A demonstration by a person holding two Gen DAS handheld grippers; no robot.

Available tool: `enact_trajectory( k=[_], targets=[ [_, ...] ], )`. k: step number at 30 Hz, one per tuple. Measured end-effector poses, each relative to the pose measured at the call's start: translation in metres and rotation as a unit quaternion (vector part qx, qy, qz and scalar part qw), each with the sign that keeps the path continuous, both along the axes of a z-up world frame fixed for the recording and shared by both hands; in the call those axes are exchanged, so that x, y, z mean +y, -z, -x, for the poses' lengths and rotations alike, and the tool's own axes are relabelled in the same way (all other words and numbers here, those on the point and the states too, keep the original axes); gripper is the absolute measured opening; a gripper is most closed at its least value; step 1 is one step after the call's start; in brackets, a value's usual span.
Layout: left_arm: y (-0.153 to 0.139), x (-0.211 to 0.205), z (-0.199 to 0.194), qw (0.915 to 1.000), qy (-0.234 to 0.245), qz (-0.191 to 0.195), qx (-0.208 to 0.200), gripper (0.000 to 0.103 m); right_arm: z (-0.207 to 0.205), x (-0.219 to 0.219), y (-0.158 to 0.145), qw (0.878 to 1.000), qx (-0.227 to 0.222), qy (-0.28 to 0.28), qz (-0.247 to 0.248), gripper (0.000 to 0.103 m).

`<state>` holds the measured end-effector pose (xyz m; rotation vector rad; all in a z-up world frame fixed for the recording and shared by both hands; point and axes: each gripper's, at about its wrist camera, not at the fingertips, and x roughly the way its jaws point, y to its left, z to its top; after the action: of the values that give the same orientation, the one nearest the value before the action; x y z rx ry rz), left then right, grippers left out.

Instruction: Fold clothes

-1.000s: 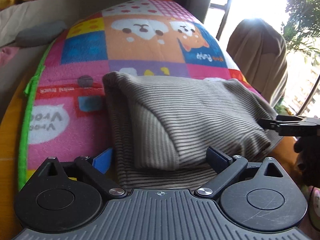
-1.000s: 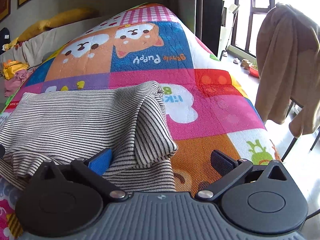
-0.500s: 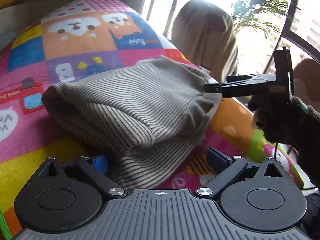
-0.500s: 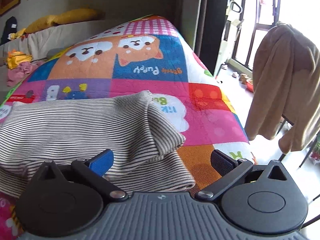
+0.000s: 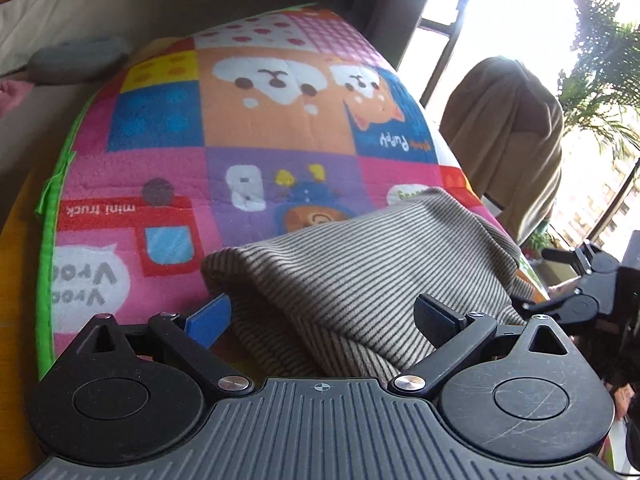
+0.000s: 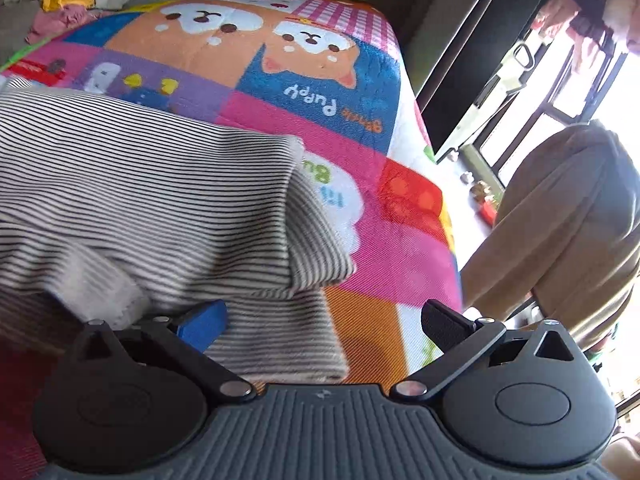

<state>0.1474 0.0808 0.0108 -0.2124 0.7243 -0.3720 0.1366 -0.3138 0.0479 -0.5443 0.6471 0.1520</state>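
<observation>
Left wrist cam: my left gripper [image 5: 322, 316] sits low over the near edge of the mat [image 5: 172, 184], jaws spread wide, nothing pinched. Blue pad on one finger, dark pad on the other. The striped garment [image 5: 360, 256], grey w/ thin dark lines, lies folded in a soft bundle between and just past the fingertips; its near fold bulges up against the gripper body. Can't tell if either pad actually touches cloth. Garment rests on the cartoon mat (puppy squares, "mini truck" panel), toward the mat's right side. Right gripper [image 5: 560, 276] shows at the far right edge, black linkage, beside the garment's right end; can't tell its jaw state from here. Brown cloth draped over a chair [image 5: 508, 140] behind, by the bright window; plant [image 5: 604, 80] beyond. Grey cushion [image 5: 76, 60] off the mat at upper left.

Right wrist cam: picture tilted and a bit blurred. Right gripper [image 6: 324, 320] released, jaws wide apart. Striped garment [image 6: 160, 200] fills the left half; a folded layer ends in a corner over a lower layer. Blue pad right at the lower layer's edge, contact unclear. Dark pad hangs over bare mat [image 6: 400, 240]. Draped chair [image 6: 568, 224] at right. Yellow and pink clothes [image 6: 60, 8] piled past the mat's far left corner.
</observation>
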Motion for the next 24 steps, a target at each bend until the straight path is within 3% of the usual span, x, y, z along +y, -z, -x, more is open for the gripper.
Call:
enact_trajectory(
  k=[3,5,8,10,14,16,19,21,24],
  targets=[
    [0.006,-0.005,0.002,0.9998,0.018,-0.007,0.004,0.1,-0.03,0.0,-0.001,1.0,0.005,0.008,-0.015,0.103],
    [0.006,-0.004,0.003,0.9998,0.019,-0.009,0.005,0.1,-0.045,0.008,0.003,1.0,-0.014,0.01,0.005,0.103],
    [0.0,0.004,-0.003,1.0,0.005,-0.004,0.0,0.1,-0.067,0.021,0.007,0.999,-0.037,0.012,0.028,0.103],
    [-0.004,0.008,-0.011,0.9999,-0.009,-0.007,-0.007,0.1,-0.078,0.022,0.003,0.999,-0.029,0.018,0.014,0.103],
    [-0.01,0.014,-0.028,0.9995,-0.013,-0.018,-0.024,0.1,-0.075,-0.004,-0.014,0.995,0.009,0.05,-0.089,0.103],
    [-0.006,0.015,-0.04,0.9995,-0.001,-0.023,-0.024,0.1,-0.066,-0.028,-0.022,0.98,0.035,0.073,-0.182,0.103],
    [0.011,0.014,-0.058,0.9997,0.016,-0.015,0.011,0.101,-0.047,-0.058,-0.027,0.945,0.077,0.085,-0.306,0.103],
    [0.021,0.009,-0.06,0.9993,0.029,-0.011,0.023,0.1,-0.033,-0.064,-0.03,0.937,0.08,0.079,-0.331,0.103],
    [0.021,-0.004,-0.044,0.9984,0.053,-0.017,0.004,0.1,-0.016,-0.051,-0.034,0.956,0.054,0.063,-0.283,0.103]
  ],
)
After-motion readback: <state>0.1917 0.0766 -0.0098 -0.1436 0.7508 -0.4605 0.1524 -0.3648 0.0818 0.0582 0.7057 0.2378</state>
